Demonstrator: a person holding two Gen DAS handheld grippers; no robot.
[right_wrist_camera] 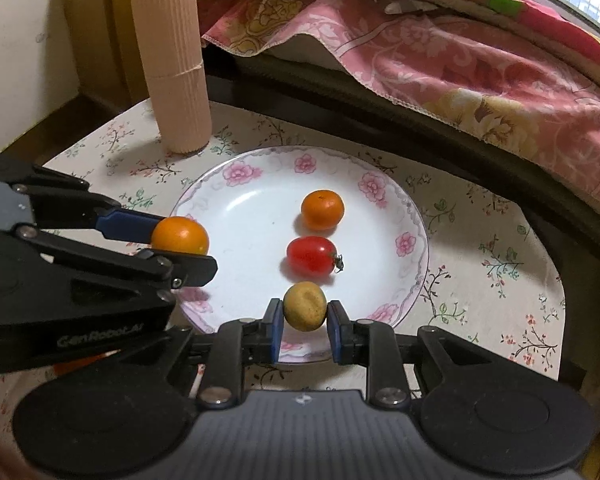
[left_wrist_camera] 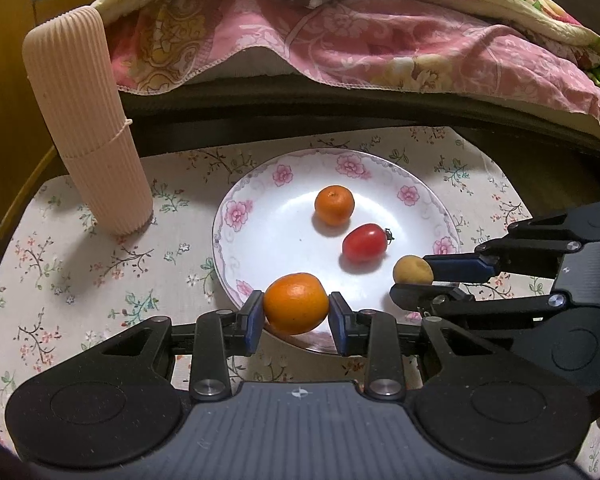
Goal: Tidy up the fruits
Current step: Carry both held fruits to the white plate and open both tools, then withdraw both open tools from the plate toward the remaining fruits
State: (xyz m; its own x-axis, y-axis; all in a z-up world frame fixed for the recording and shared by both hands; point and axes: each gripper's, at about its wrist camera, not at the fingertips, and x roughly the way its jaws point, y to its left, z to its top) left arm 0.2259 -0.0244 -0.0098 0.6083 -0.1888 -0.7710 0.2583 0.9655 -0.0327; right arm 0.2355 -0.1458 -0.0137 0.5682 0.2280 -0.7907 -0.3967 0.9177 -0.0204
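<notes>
A white plate with a pink flower rim sits on the floral tablecloth; it also shows in the right wrist view. On it lie a small orange and a red cherry tomato. My left gripper is shut on a larger orange over the plate's near rim. My right gripper is shut on a small yellow-brown fruit over the plate's right rim.
A tall ribbed beige cylinder stands at the table's far left. A pink floral quilt hangs over a dark bed frame behind the table. The table edge is rounded on the right.
</notes>
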